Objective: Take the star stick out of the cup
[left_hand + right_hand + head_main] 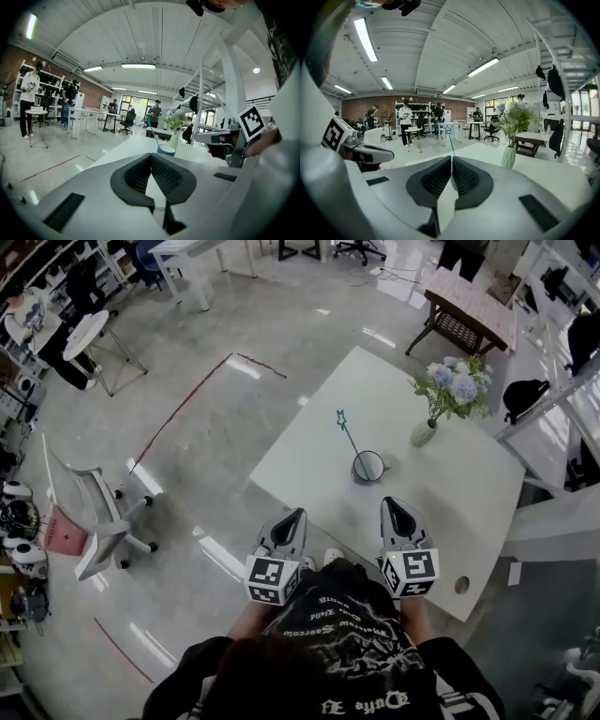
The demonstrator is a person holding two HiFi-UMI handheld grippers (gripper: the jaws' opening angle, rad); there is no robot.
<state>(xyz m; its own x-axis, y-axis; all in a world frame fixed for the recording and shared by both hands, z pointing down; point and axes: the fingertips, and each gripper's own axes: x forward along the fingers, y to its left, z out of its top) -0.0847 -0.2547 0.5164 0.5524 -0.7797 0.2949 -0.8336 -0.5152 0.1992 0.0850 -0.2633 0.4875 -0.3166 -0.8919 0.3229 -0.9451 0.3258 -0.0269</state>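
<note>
A teal star stick (348, 433) leans out of a small cup (368, 466) on the white table (309, 465). Its star tip (448, 129) also shows in the right gripper view, and the cup (166, 149) shows ahead in the left gripper view. My left gripper (298, 515) hovers at the table's near edge, jaws together and empty. My right gripper (391, 503) hangs over the table just this side of the cup, also shut with nothing in it. Both stay clear of the cup.
A vase of blue and white flowers (454, 395) stands on the table beyond the cup. A white office chair (94, 512) sits on the floor to the left. A wooden side table (469, 310) stands behind. Several people stand far off by shelves.
</note>
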